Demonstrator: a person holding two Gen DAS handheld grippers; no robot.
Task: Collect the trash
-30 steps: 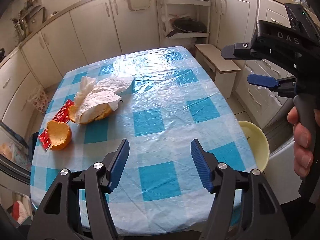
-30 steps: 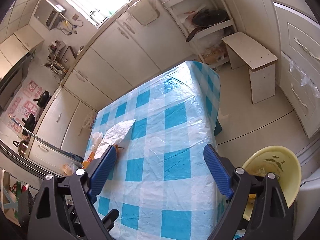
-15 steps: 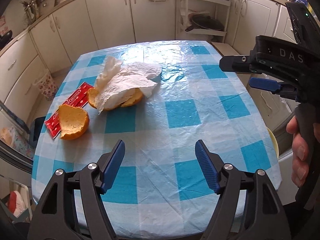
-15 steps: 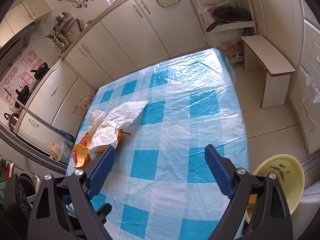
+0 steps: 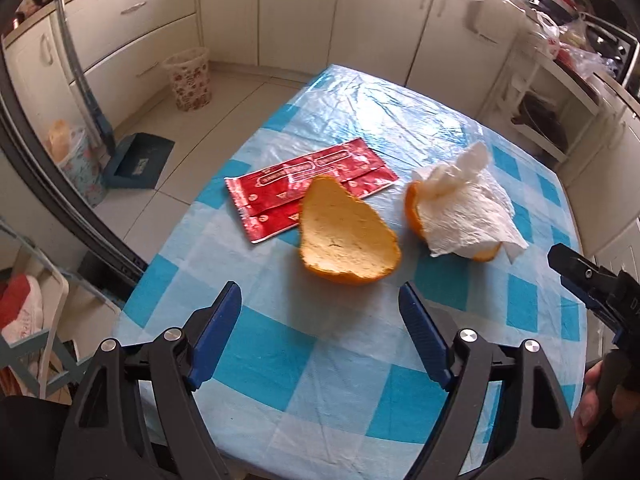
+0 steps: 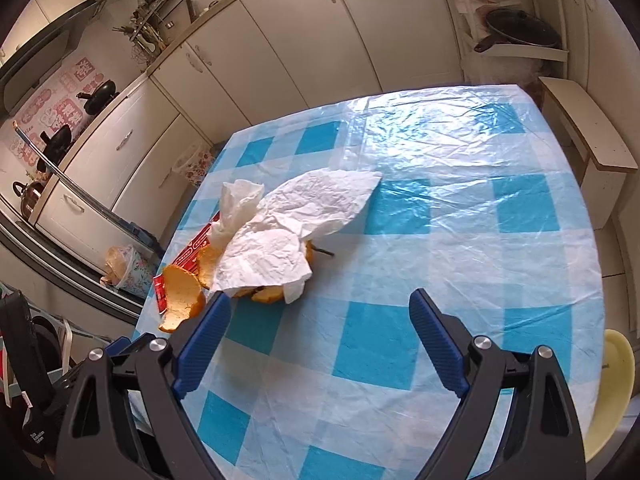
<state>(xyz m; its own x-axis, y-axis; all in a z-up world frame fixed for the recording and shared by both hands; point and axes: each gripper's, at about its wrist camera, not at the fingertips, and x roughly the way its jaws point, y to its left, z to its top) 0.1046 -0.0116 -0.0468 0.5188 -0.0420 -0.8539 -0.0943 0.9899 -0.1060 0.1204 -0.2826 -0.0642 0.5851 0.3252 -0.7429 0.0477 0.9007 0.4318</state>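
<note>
Left gripper neared peel — wrapper clearer.

No legible text; print on red wrapper too blurred.

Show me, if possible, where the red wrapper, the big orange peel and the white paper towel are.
red wrapper (image 5: 304, 184), left wrist view, its flat middle.
big orange peel (image 5: 346, 242), left wrist view, its pale inside.
white paper towel (image 6: 304, 208), right wrist view, its crumpled middle.
</note>
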